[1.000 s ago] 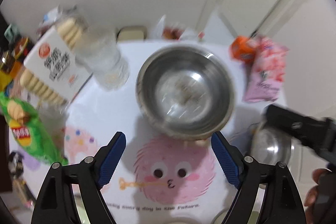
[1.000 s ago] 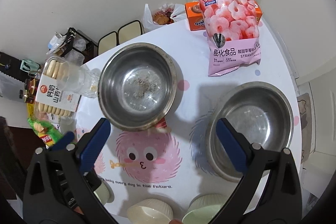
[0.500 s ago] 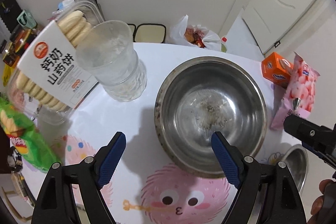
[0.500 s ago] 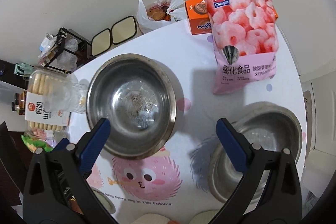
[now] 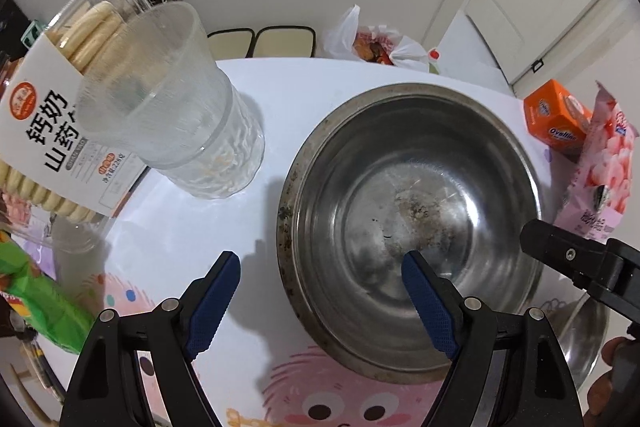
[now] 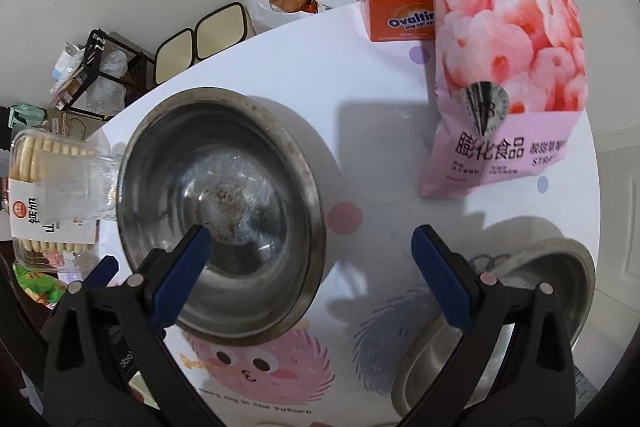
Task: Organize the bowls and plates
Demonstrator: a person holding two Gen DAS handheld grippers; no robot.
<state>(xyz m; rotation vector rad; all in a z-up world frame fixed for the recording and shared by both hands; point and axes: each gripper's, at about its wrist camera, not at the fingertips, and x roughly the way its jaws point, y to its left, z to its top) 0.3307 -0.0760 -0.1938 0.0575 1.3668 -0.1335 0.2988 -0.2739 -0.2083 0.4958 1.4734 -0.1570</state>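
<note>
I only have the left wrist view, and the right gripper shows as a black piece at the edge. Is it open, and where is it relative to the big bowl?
Observer: Open, nothing gripped. The right gripper straddles the big bowl at its rim, with one finger over the inside.
Operator: And the second bowl? I see only a sliver.
Observer: The second bowl sits apart from the big one, with bare table between them. The gripper's other finger partly hides it.
</note>
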